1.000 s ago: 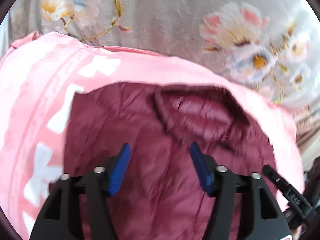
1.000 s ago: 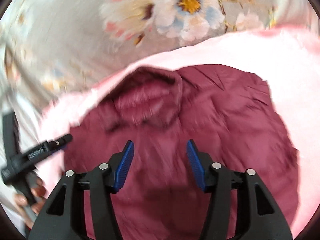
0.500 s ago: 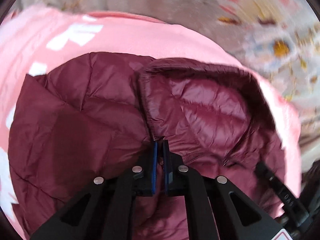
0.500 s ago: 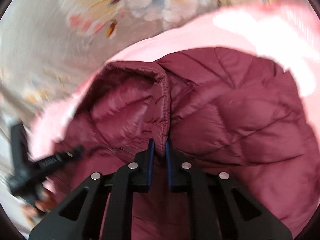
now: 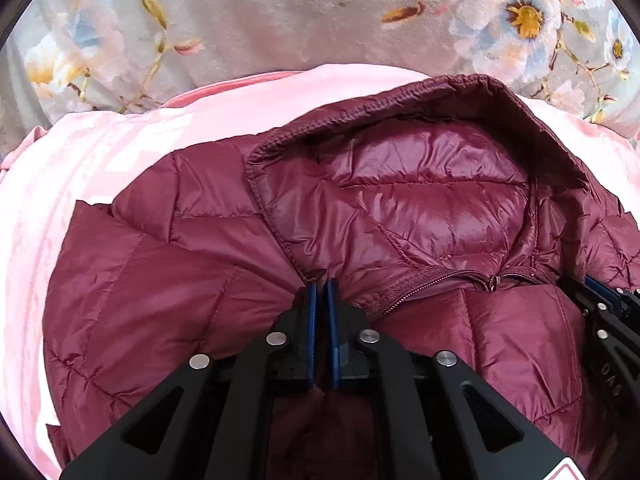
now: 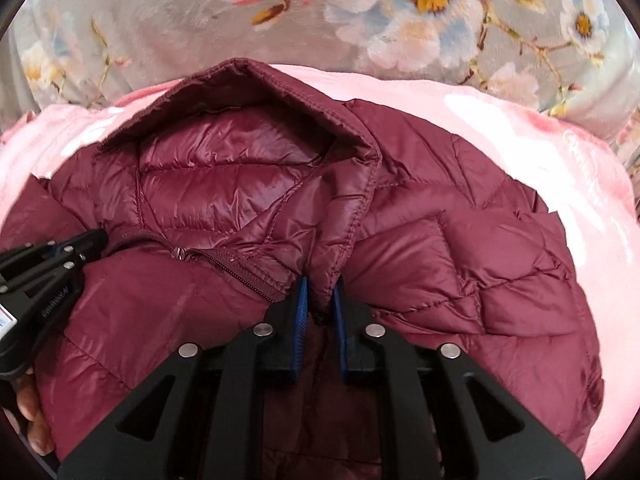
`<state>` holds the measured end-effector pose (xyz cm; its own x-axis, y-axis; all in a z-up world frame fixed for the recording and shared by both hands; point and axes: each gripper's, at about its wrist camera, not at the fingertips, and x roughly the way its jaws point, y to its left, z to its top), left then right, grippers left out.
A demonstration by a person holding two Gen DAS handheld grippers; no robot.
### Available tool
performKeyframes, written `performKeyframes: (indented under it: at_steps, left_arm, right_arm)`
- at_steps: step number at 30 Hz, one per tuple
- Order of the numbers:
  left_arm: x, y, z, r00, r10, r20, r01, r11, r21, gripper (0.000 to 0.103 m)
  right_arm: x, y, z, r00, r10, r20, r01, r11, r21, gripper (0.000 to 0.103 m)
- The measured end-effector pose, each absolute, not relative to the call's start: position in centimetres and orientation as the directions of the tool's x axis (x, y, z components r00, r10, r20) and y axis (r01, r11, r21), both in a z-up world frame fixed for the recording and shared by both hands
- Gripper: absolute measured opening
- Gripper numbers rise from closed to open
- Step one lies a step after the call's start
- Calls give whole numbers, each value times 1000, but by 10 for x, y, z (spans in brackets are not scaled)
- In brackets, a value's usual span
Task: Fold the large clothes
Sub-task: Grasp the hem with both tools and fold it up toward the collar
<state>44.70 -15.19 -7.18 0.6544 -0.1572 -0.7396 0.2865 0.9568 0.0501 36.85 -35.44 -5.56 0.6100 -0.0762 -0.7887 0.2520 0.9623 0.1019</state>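
Note:
A maroon quilted puffer jacket (image 5: pixel 160 280) lies front up on a pink blanket, its hood (image 5: pixel 420 200) spread open at the far side. My left gripper (image 5: pixel 321 286) pinches the fabric at the left base of the hood; its jaws are opening slightly, with the fabric still pressed between the blue pads. In the right wrist view my right gripper (image 6: pixel 320 284) is shut on a fold of the jacket (image 6: pixel 460 260) at the right base of the hood (image 6: pixel 240 168). The zipper (image 6: pixel 224 264) runs between the two grips.
The pink blanket (image 5: pixel 60 200) with white marks lies under the jacket on a grey floral bedspread (image 5: pixel 280 12). The other gripper shows at each view's edge, the right one (image 5: pixel 600 308) and the left one (image 6: pixel 60 256) with a hand (image 6: pixel 34 420) below it.
Both grippers came down onto the jacket and went from wide open to shut, each pinching fabric at one side of the hood's base. The hood now looms larger.

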Motion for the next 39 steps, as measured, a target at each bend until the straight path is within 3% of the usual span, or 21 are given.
performKeyframes:
  at_steps: [5,12,17,22,26,32,39]
  left_arm:
    - [444,-126,-50,619,-216,-755,296,955,-31,13]
    - [489,-104,14,662,-177,-728,182,981,-72,13]
    - [540,-122,22,606,-258,-753,142,966,-216,13]
    - [565,-137,-17,501,-289,-816,117,957,-267,13]
    - [557,-140,-41,495,-236,-836,163,970,-178,13]
    - [544,-148,-56,554,-174,-814,212,975,-65,13]
    - [532,-156,-66,644,-119,-756,216,976,30,13]
  right_arm:
    - [350,-384,-34,638,82,-765,277,903,328,16]
    - [402,-413,8,717,72,-694,291,873,391,18]
    - [448,-421,-6,734,97,-672,312,831,460,18]
    - [462,-412,-35,673,89,-734,307,869,387,17]
    - [452,-405,-50,640,24,-768,283,922,264,16]
    - [446,-406,-69,644,-10,-765,277,935,221,14]
    - [446,-385,-78,654,-129,-746,269,961,70,15]
